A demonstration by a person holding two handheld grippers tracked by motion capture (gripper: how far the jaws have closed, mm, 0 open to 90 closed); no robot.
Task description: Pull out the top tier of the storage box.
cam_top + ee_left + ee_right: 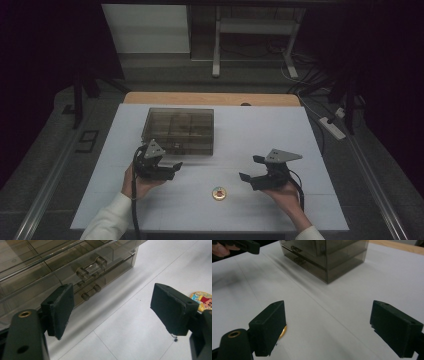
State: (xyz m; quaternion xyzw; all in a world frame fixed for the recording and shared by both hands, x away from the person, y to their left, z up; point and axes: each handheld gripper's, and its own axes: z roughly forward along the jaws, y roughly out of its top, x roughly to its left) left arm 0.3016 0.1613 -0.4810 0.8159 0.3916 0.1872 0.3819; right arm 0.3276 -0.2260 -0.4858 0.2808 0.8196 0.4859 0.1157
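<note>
The white table (240, 130) takes up the middle of the high view, with a strip of wood showing at its far edge. On its far left part stands the smoky clear drawer box (179, 131), its front facing the person. The left gripper view looks right along that front: two drawers stacked, the upper with a clear bar handle (91, 265), the lower with a smaller dark handle (90, 292), both drawers pushed in.

Now the grippers. The left gripper (169, 169) hangs just in front of the box, near its front left corner, jaws spread wide and nothing between them; its own view shows bare table in the gap and the drawer fronts just past the left pad. The right gripper (251, 168) sits well apart on the right half of the table, held above the surface, jaws also gaping, nothing gripped. Its own view is streaked with blur across the table and the box corner.

Smallest of all: the round gold badge (218, 193) lies flat on the table near the front edge, between the two hands and closer to the right one. The left gripper view catches its cartoon face at the right edge (201, 299); the right gripper view shows a gold sliver (283, 331) peeking from behind its left jaw.
</note>
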